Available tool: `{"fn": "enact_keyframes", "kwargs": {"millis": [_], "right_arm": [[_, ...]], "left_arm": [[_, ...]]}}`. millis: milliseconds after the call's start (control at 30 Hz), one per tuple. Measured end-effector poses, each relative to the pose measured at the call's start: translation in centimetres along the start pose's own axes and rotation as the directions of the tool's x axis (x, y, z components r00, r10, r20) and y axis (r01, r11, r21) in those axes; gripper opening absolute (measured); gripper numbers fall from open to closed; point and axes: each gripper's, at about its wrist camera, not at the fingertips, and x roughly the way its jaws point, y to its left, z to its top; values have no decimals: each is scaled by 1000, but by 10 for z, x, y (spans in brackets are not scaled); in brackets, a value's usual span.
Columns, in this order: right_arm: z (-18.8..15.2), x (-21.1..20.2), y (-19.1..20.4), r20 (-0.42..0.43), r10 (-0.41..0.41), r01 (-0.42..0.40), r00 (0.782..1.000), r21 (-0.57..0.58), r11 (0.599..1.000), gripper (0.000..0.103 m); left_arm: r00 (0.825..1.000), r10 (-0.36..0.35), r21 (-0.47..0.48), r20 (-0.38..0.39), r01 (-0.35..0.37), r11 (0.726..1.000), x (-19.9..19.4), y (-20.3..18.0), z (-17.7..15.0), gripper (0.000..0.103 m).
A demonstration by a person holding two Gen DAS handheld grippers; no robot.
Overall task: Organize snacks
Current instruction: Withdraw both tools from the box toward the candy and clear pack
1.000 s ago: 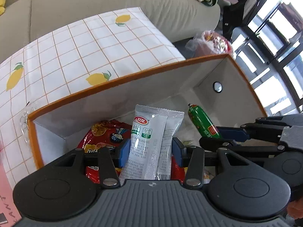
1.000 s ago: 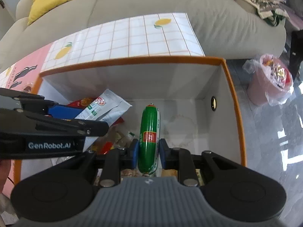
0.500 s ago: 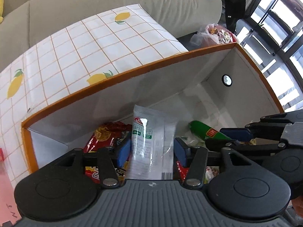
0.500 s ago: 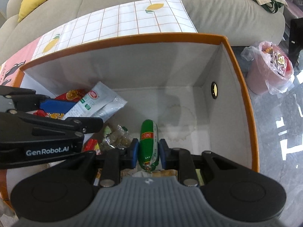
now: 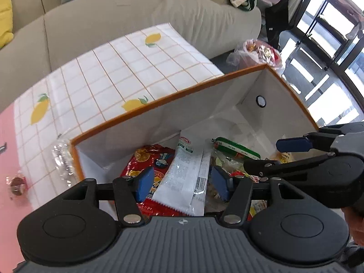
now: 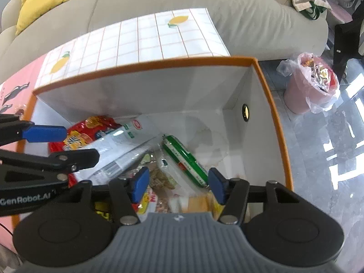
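Both grippers (image 5: pixel 180 185) (image 6: pixel 177 185) are wearing black linkages, silver rivets, blue pads (image 5: pixel 143 183), ribbed grey bodies; one is showing "GenRobot.AI" lettering.

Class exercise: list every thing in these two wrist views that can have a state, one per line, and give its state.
Left hand-held gripper: open, holding nothing.
Right hand-held gripper: open, holding nothing.
White snack packet: sealed, lying in the box.
Green sausage: wrapped, lying in the box.
Red snack bag: partly covered by the packet.
Orange-rimmed storage box: open-topped, partly filled.
Pink bin: lined, full.
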Motion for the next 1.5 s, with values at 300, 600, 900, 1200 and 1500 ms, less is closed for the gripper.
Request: {"fn": "enact_keyframes", "kwargs": {"millis": [300,600,900,1200,1500], "right_arm": [[-9,-52,25,98,16,-19,995,33,999,77],[-39,-96,79,233,168,-184,958,46,982,81],[-72,-95,155,301,306,-315,903,-20,949,81],[-93,-74,213,359,291,-267,887,-117,957,80],[-96,-42,250,375,187,-95,908,-251,963,74]], "left_arm": [[993,13,-26,121,-10,1000,-71,17,-26,68],[977,75,-188,201,-37,982,-130,66,-85,68],[947,179,-260,268,-107,960,-161,114,-136,70],[923,276,-310,267,-189,932,-153,151,-178,70],[924,280,-355,260,-178,918,-137,182,-195,72]]}}
